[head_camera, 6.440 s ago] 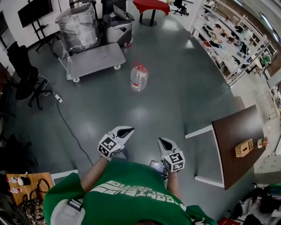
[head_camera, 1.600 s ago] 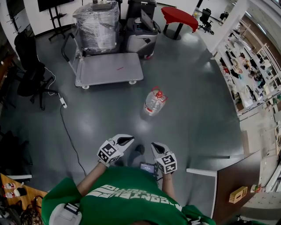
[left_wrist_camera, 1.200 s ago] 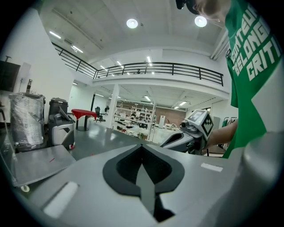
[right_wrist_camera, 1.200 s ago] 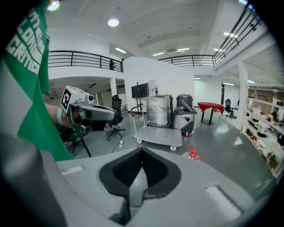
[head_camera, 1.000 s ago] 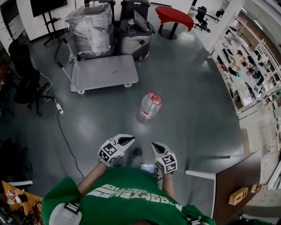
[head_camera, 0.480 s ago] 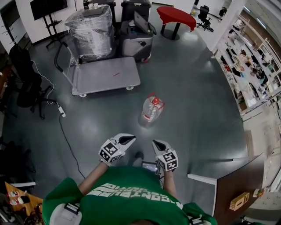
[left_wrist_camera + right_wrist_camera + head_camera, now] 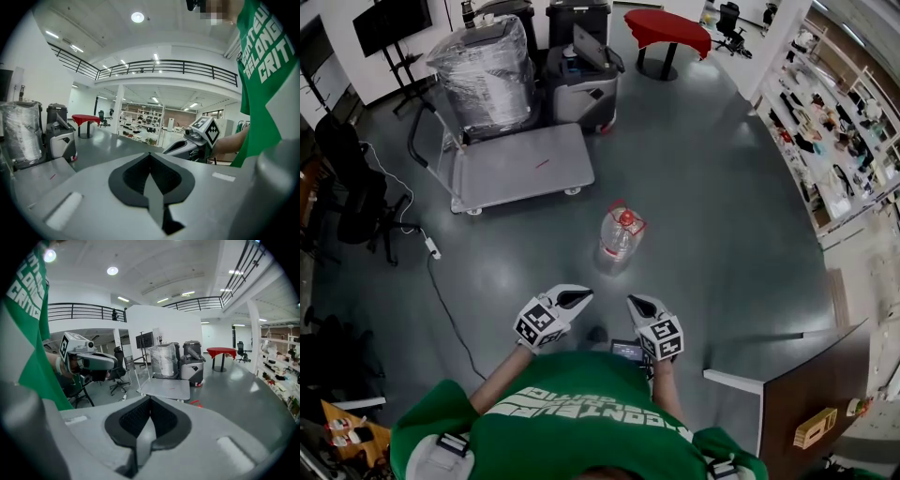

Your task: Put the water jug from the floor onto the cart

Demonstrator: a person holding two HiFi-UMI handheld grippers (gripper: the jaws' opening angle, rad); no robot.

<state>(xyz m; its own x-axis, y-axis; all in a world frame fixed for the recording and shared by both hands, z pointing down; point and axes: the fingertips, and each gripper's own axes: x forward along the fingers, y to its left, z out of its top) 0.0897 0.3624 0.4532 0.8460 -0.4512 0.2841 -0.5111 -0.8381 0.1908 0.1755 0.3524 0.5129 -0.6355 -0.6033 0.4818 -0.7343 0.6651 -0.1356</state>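
Observation:
The clear water jug [image 7: 619,239] with a red cap stands upright on the grey floor, just ahead of both grippers. The flat grey cart [image 7: 517,167] is farther off to the left, its deck bare. My left gripper [image 7: 579,297] and right gripper [image 7: 636,302] are held side by side in front of the person's body, both shut and empty, short of the jug. In the left gripper view the shut jaws [image 7: 150,155] hide the jug. In the right gripper view only the jug's red top [image 7: 197,403] peeks over the shut gripper [image 7: 150,400], with the cart [image 7: 166,389] beyond.
A plastic-wrapped pallet load [image 7: 483,70] and a grey machine [image 7: 581,80] stand behind the cart. A red table [image 7: 667,26] is at the back. A cable [image 7: 441,281] runs over the floor at left, near a black chair [image 7: 352,178]. A brown table [image 7: 811,394] is at right.
The person has walked forward, so the jug and cart lie a little nearer in the head view. Both grippers stayed shut and level in front of the body.

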